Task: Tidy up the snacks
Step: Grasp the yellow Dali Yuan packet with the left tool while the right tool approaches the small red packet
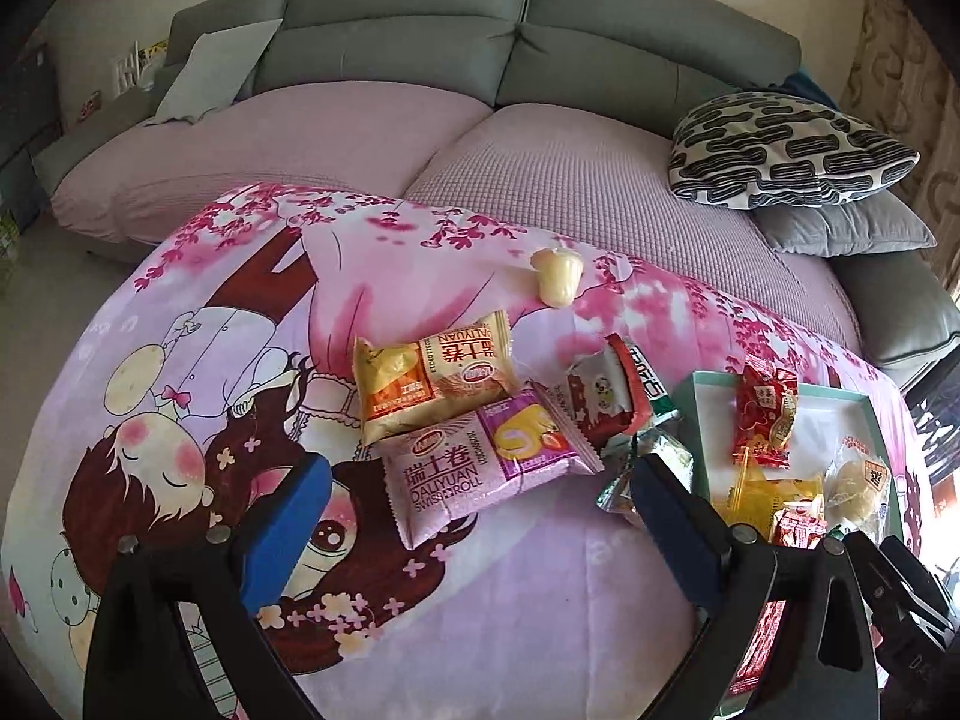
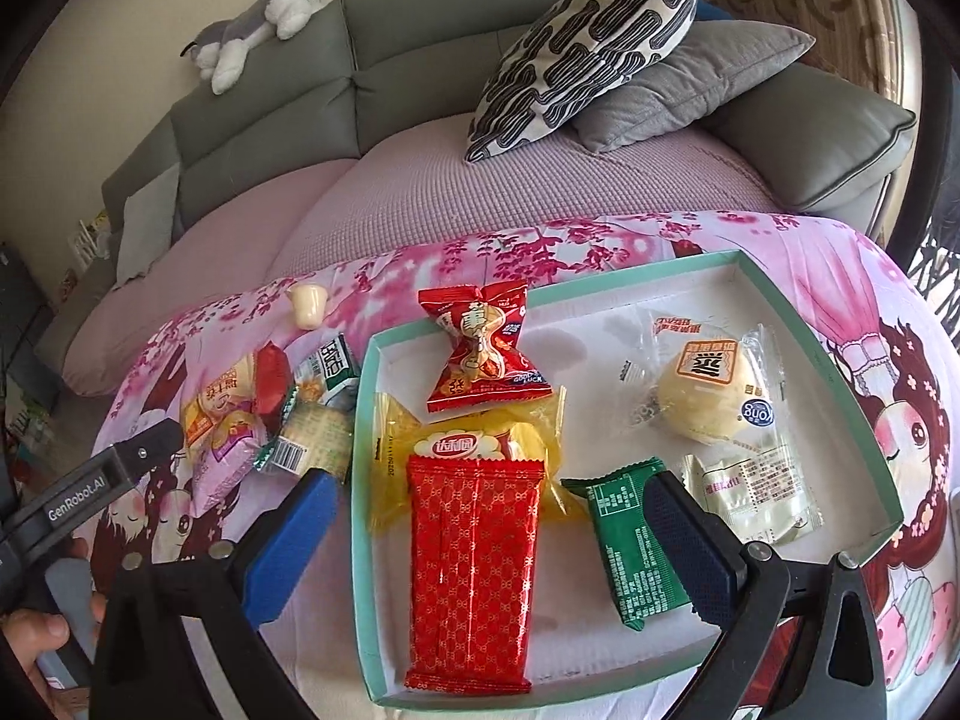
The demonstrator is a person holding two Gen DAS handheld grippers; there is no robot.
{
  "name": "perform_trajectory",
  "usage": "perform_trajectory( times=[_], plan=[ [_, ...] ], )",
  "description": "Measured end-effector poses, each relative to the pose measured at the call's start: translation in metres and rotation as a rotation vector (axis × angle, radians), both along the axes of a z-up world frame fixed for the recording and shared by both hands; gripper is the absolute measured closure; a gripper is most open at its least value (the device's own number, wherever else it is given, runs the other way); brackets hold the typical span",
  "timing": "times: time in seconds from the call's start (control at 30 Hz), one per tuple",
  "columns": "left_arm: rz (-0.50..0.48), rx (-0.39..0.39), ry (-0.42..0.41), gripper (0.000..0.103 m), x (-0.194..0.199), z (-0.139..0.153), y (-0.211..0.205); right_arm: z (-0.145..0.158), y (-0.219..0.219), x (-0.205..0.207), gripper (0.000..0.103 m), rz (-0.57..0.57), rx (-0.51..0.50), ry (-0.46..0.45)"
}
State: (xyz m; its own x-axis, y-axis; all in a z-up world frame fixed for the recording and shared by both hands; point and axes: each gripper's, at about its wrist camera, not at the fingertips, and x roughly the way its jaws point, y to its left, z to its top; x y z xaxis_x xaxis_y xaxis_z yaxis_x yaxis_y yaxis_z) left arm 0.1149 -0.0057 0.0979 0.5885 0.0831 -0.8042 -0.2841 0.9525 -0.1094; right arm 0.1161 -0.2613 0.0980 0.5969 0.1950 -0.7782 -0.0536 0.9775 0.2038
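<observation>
Above a pink cartoon cloth [image 1: 510,588], both grippers gape empty: the left gripper [image 1: 480,516] over a pink Swiss roll pack [image 1: 474,468], the right gripper [image 2: 489,531] over a long red packet [image 2: 474,576] lying inside the teal-rimmed tray [image 2: 822,360].

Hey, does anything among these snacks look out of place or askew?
Yes: the red bow-shaped candy packet straddles the far rim of the teal-edged white tray, half hanging outside. The small cream jelly cup lies tipped over, far from the other snacks.
</observation>
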Motion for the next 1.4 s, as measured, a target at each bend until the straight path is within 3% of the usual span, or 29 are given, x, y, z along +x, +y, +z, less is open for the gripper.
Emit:
perform_trajectory(
  times=[0.27,0.53,0.9,1.0,1.2,1.4],
  plan=[
    [0.04,-0.029,0.026,0.003,0.001,-0.006,0.024,0.008,0.027,0.001,0.0,0.079,0.032,-0.044],
    [0.04,-0.115,0.048,0.003,0.015,-0.016,0.036,0.006,0.07,0.013,0.022,0.173,0.043,-0.045],
    [0.109,-0.213,0.088,0.003,0.034,-0.031,0.078,-0.008,0.113,0.053,0.039,0.245,0.072,0.019],
    [0.092,-0.251,0.094,0.003,0.045,-0.033,0.085,-0.014,0.123,0.066,0.042,0.259,0.085,0.044],
    [-0.007,-0.226,0.131,0.003,0.074,-0.03,0.085,-0.023,0.135,0.08,0.052,0.28,0.09,0.068],
    [-0.032,-0.296,0.191,0.003,0.097,-0.047,0.082,-0.031,0.14,0.09,0.064,0.295,0.087,0.084]
  ],
)
